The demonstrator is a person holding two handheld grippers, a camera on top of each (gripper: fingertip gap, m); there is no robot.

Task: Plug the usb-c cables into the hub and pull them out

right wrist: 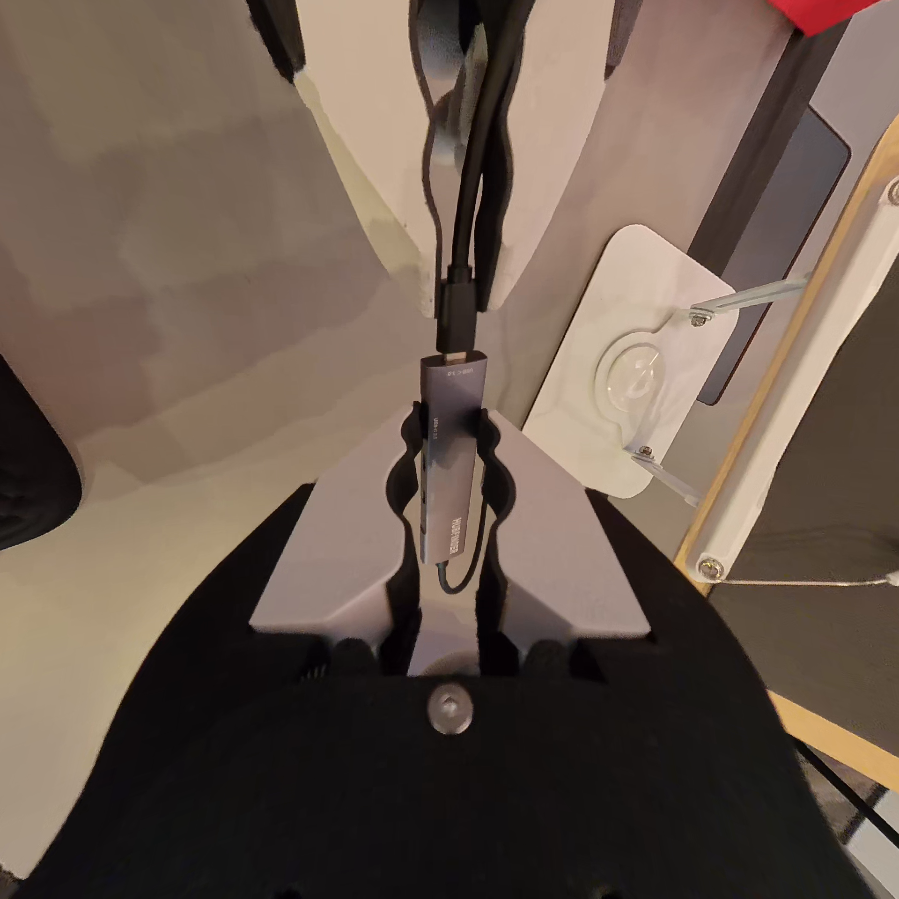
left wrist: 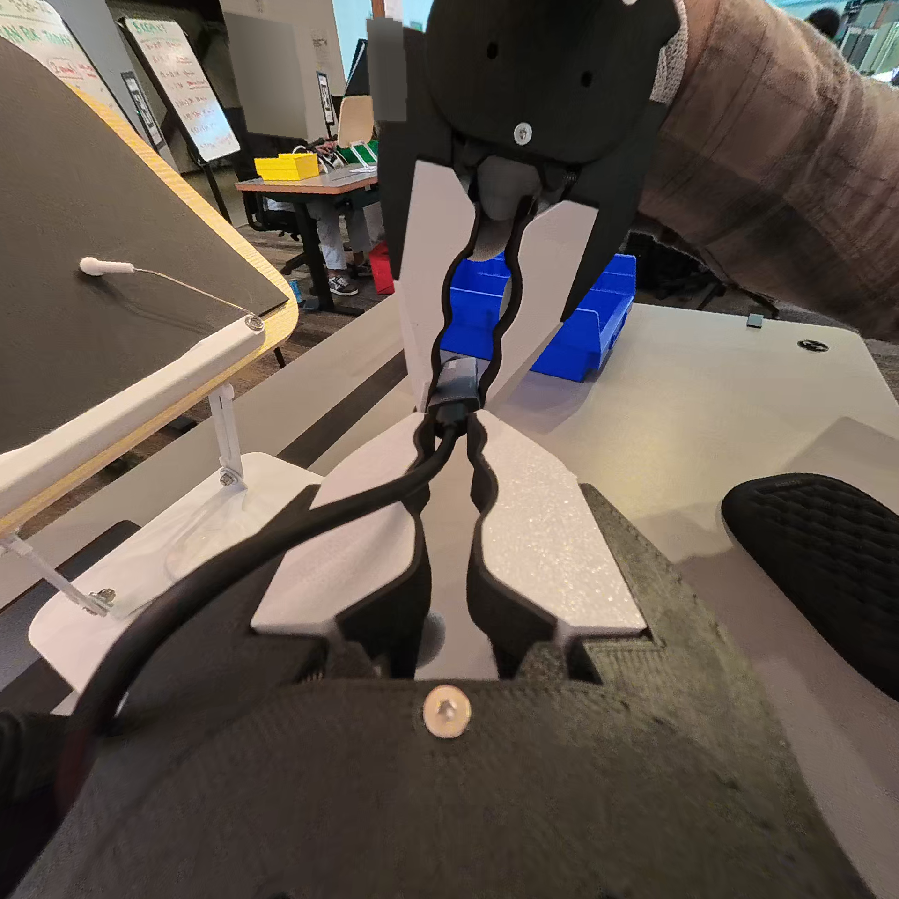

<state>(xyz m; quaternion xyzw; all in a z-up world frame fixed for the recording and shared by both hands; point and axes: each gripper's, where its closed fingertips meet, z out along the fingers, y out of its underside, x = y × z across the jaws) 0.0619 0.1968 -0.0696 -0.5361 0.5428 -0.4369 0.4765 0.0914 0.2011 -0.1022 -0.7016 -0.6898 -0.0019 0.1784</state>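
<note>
Right tongs (right wrist: 447, 413) grip hub (right wrist: 450, 467); left tongs (left wrist: 450, 423) pinch plugged cable (left wrist: 272, 535)

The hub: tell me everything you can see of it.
The hub is a slim grey stick, metallic-looking, with small ports along one side and pale printing. The right hand-held gripper clamps it mid-body, above the table. A black USB-C plug, held by the left hand-held gripper, sits in its end port; a thin cable leaves the other end.

hub (right wrist: 450, 467): brushed grey metal | cable (right wrist: 467, 194): smooth black rubbery | table (left wrist: 681, 413): matt pale
</note>
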